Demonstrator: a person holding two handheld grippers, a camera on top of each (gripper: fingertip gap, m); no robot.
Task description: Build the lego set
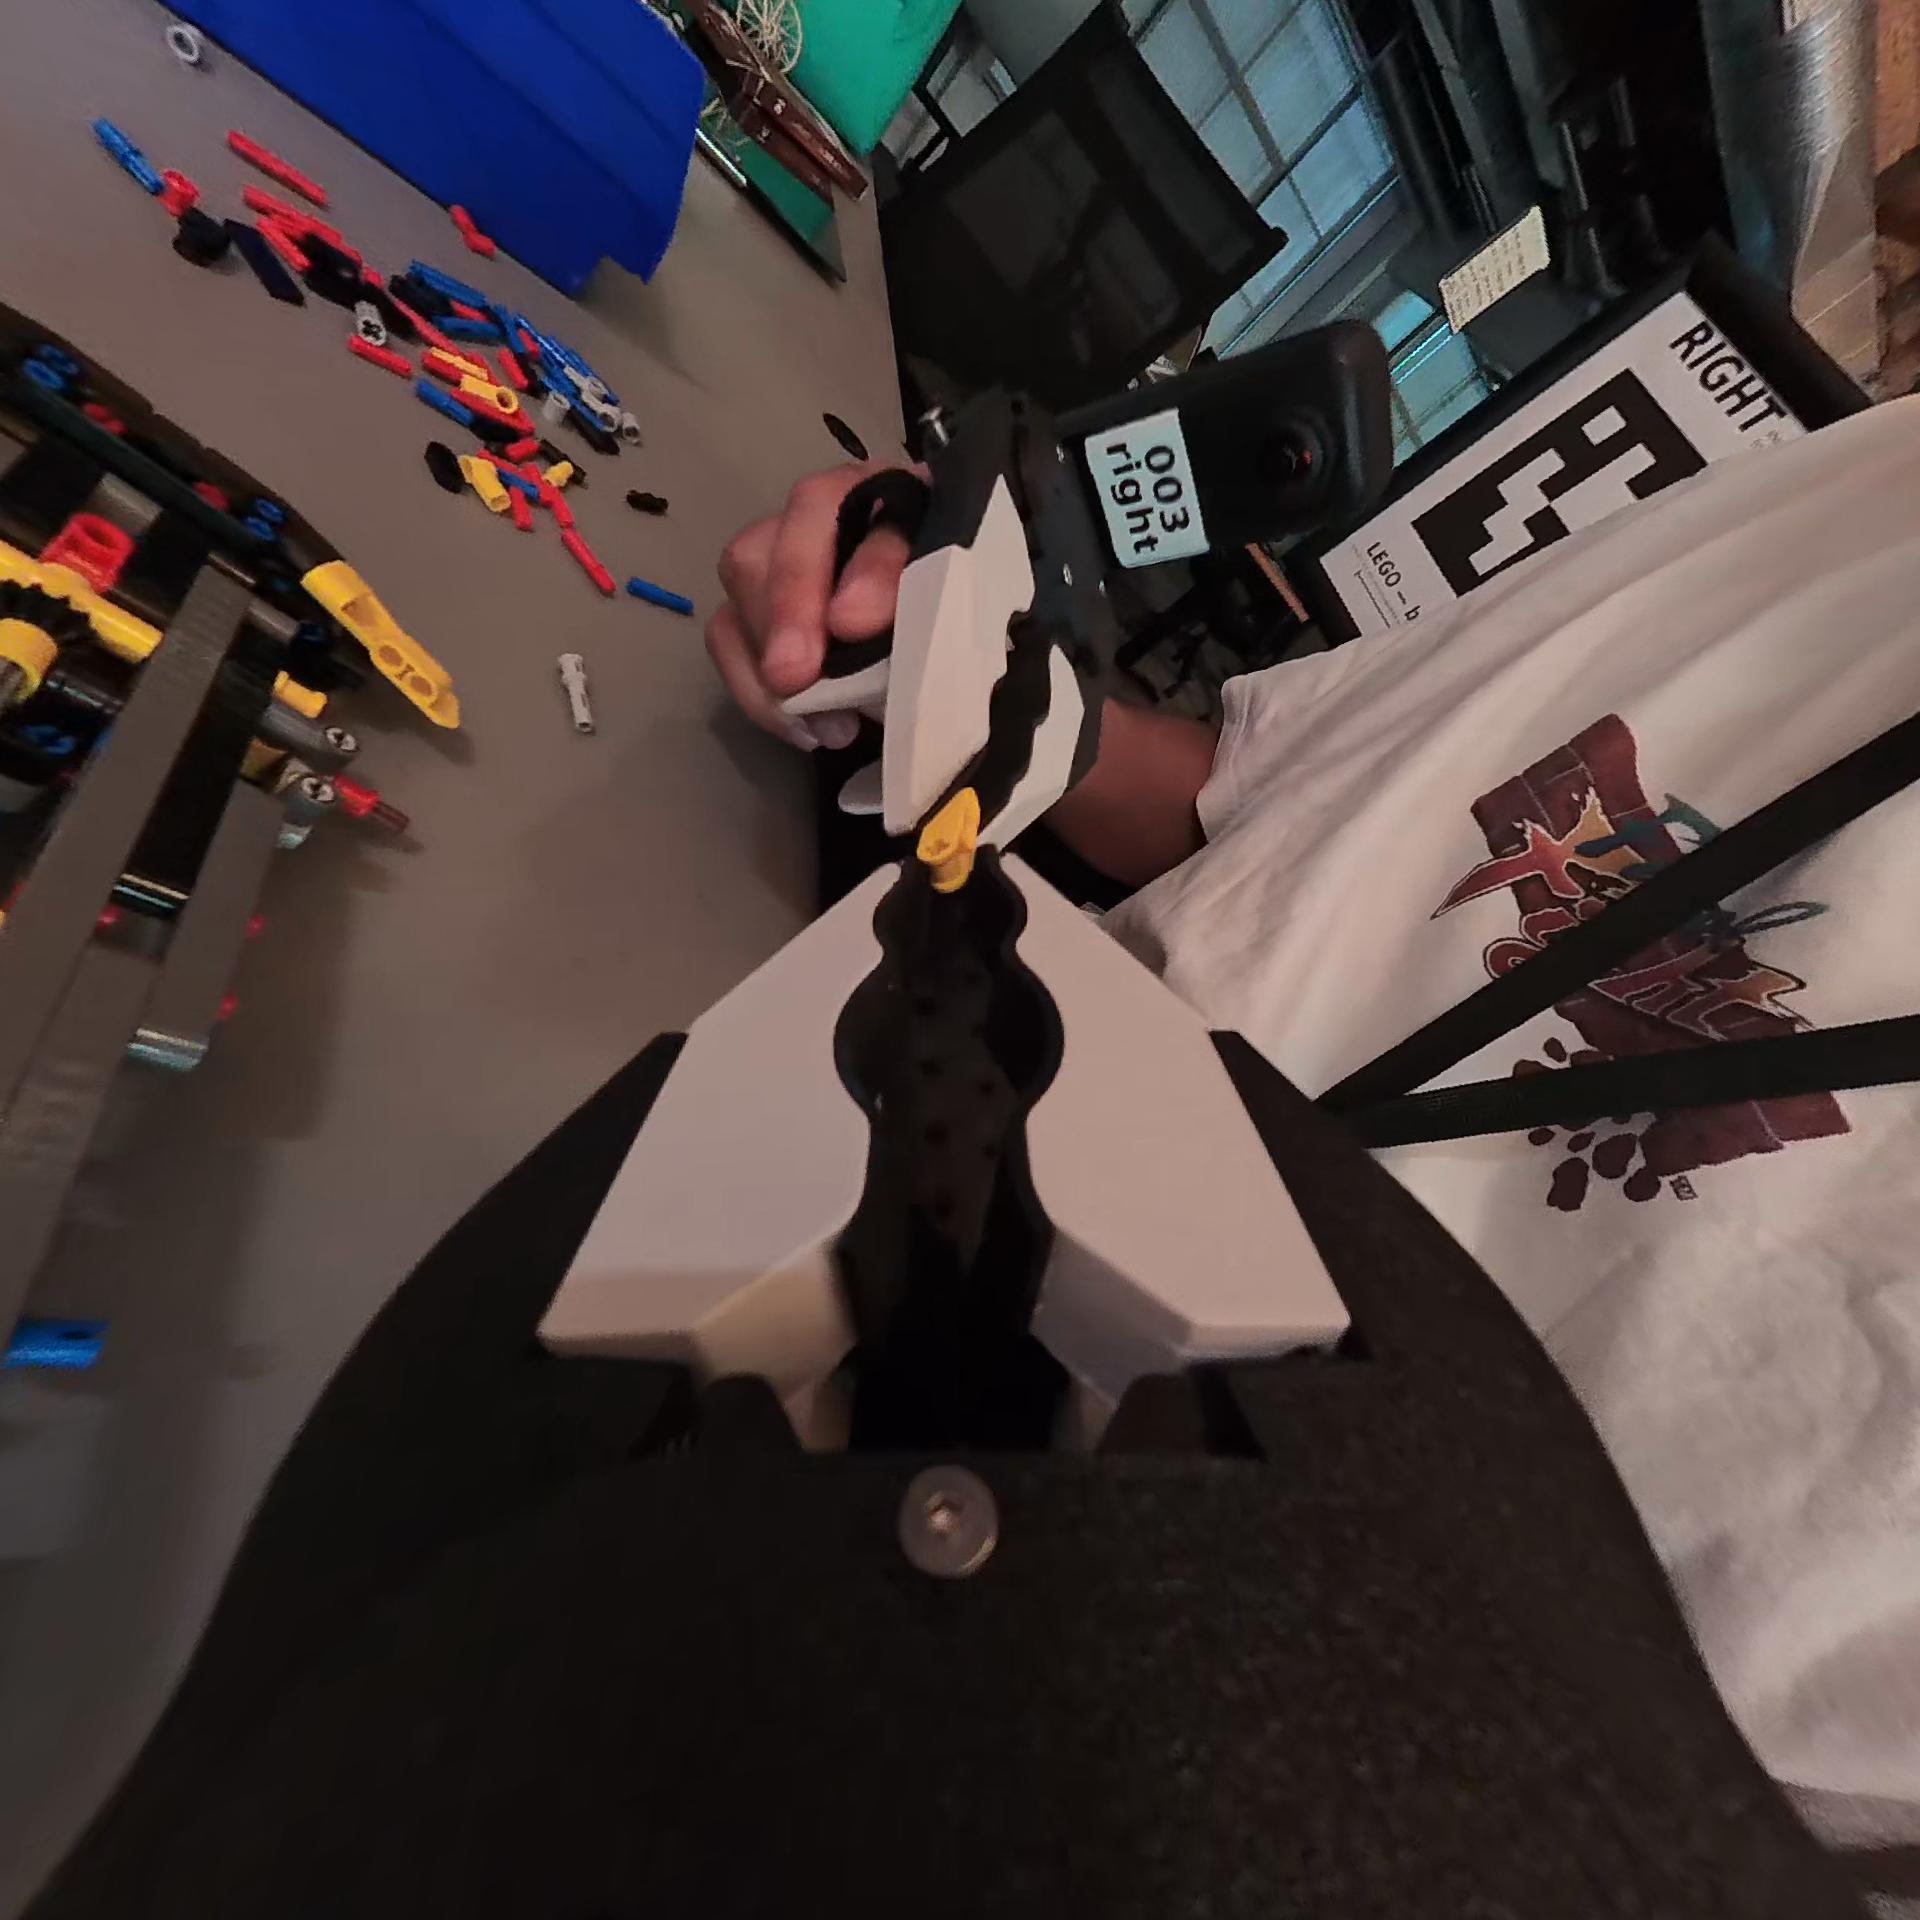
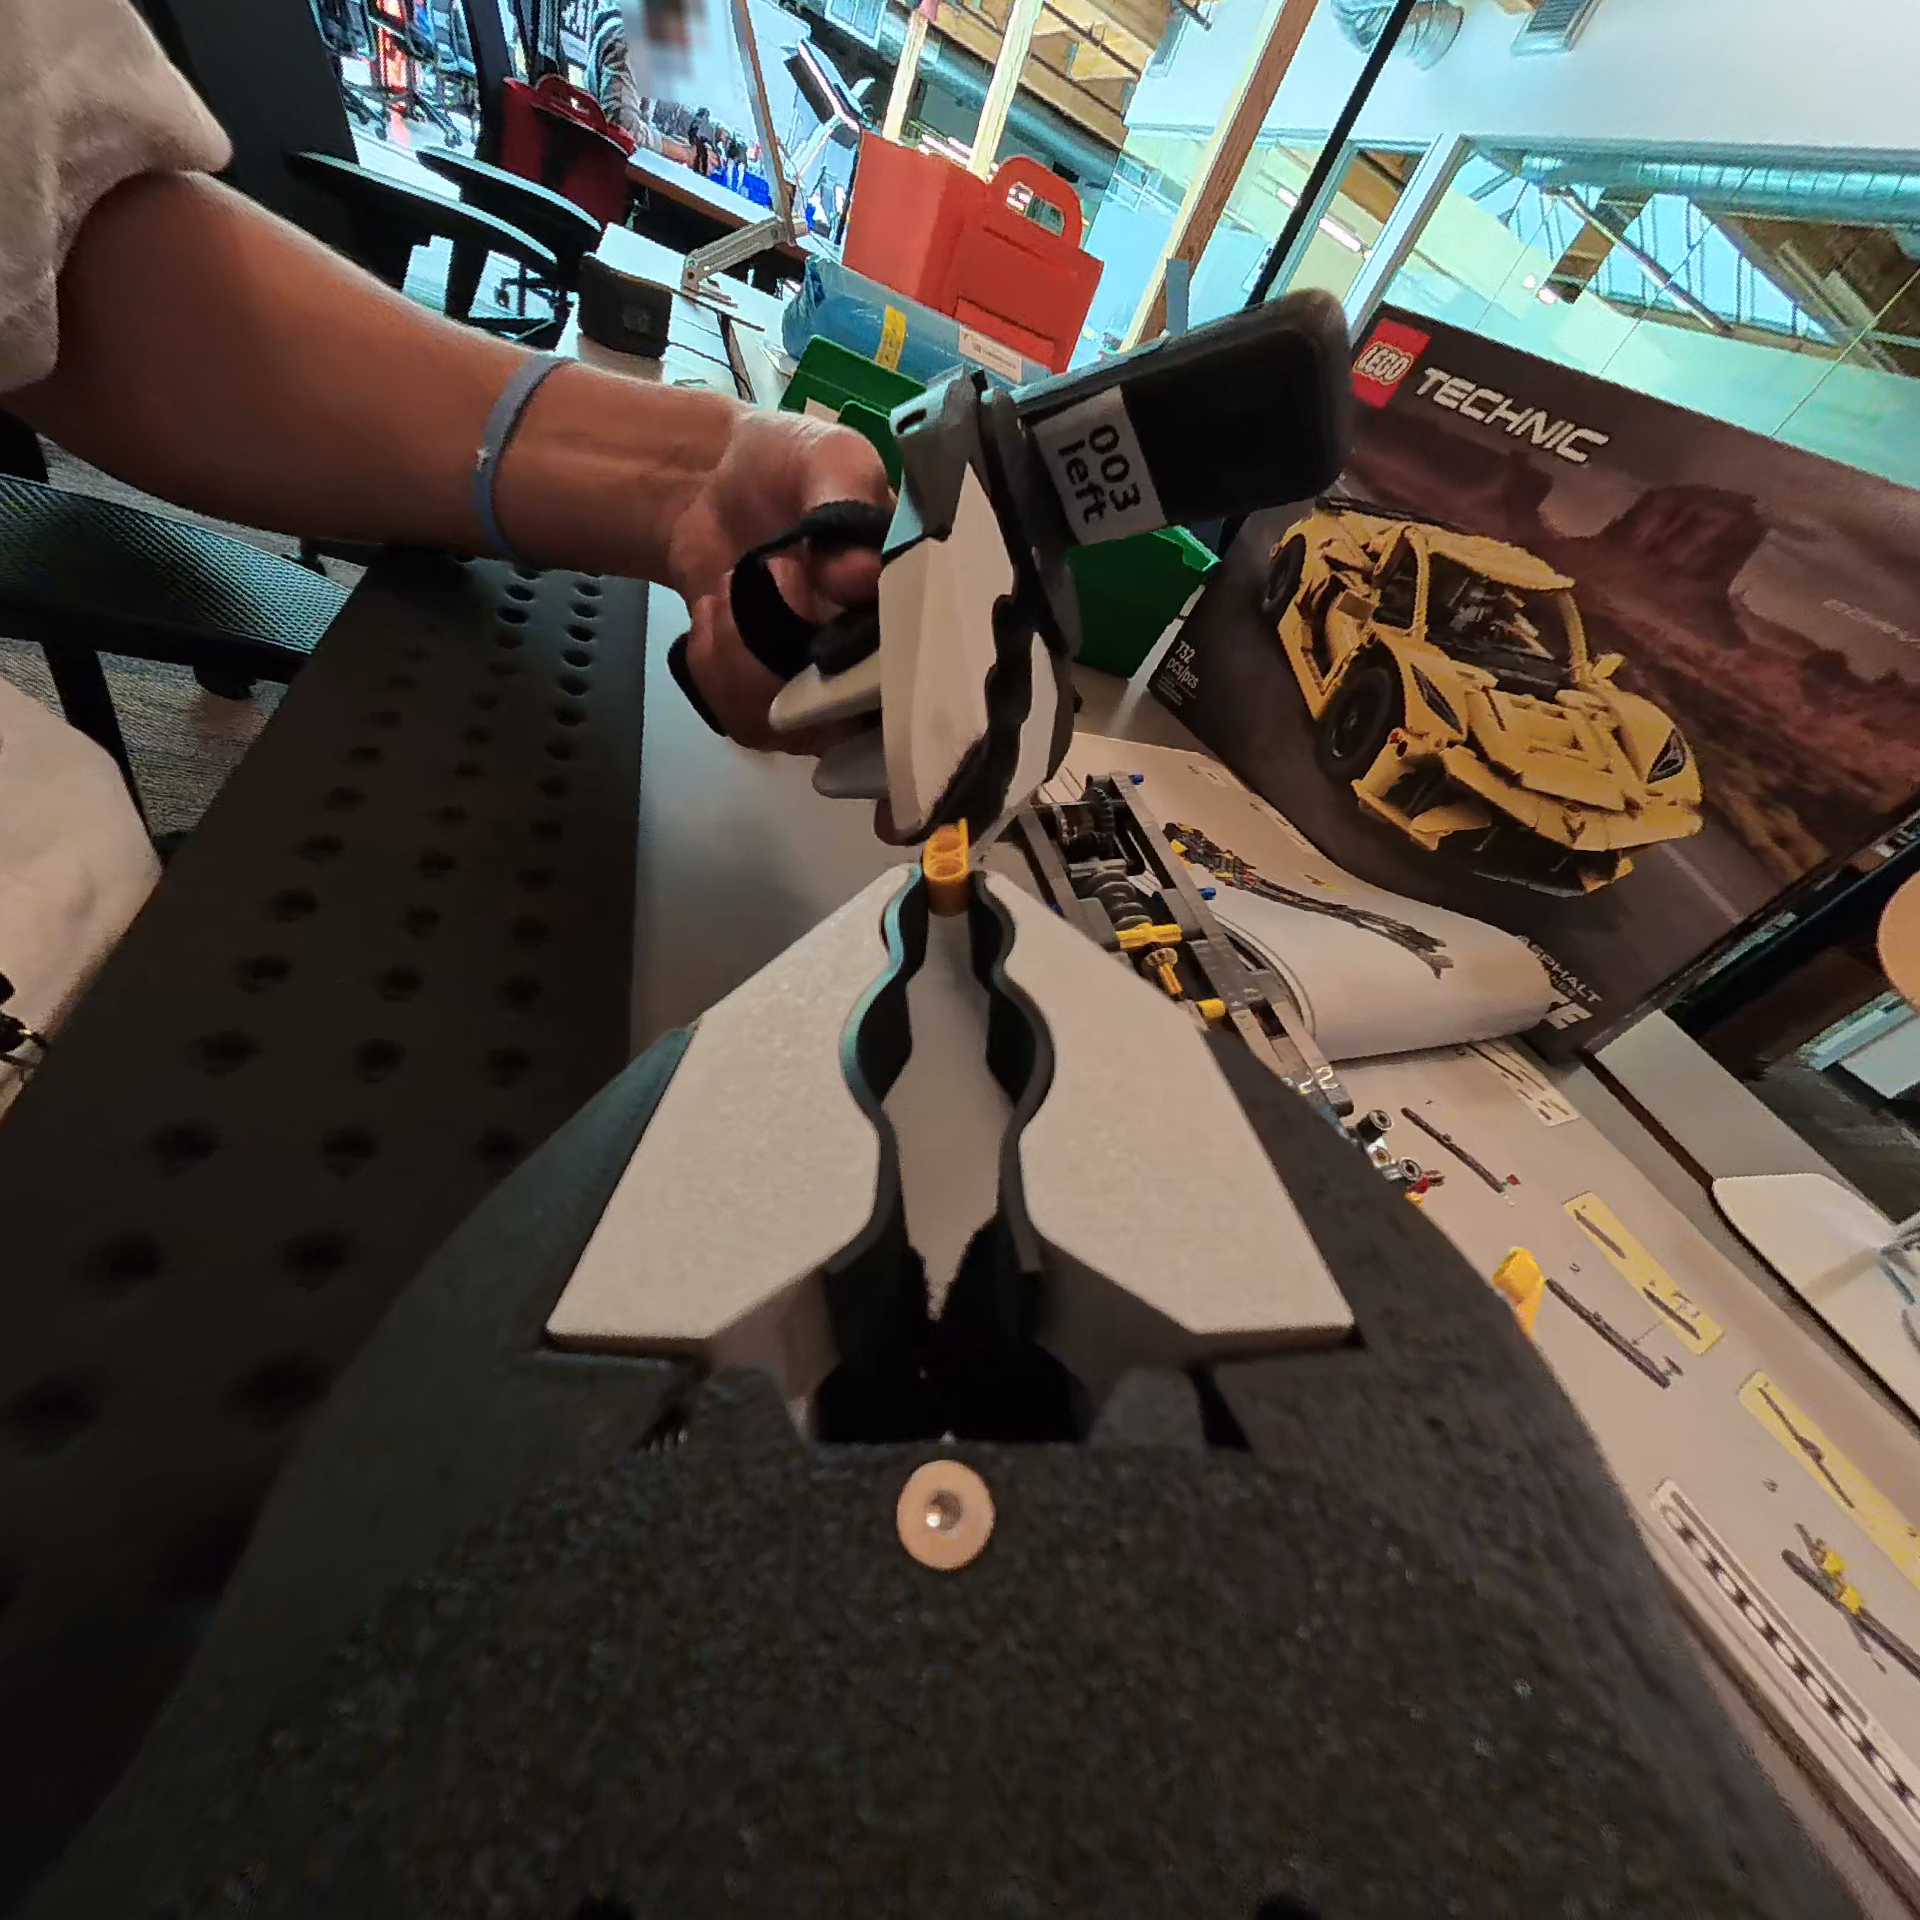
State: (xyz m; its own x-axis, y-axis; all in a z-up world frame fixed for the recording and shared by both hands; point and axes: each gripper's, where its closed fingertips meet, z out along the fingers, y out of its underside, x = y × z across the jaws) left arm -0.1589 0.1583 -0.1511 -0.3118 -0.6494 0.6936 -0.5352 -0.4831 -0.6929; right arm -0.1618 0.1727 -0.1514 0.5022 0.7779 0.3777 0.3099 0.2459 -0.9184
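A small yellow lego connector [image 1: 951,836] is held in the air between my two grippers, which meet tip to tip. My left gripper [image 1: 951,871] is shut on its lower end in the left wrist view, and my right gripper [image 1: 966,805] comes down from above, pinching its upper end. In the right wrist view the same yellow connector [image 2: 945,857] shows two holes. My right gripper [image 2: 945,888] is closed on its base there, and my left gripper [image 2: 948,819] closes over its top. Hands hold both grippers.
The partly built dark chassis [image 1: 156,644] lies on the grey table [image 1: 582,935]; it also shows in the right wrist view [image 2: 1143,914]. Nearby are a pile of loose pieces [image 1: 488,374], a blue bin [image 1: 499,125], the set box [image 2: 1507,644], the open instruction booklet [image 2: 1662,1351] and a black perforated board [image 2: 416,831]. The tips of both grippers are at nearly the same place.
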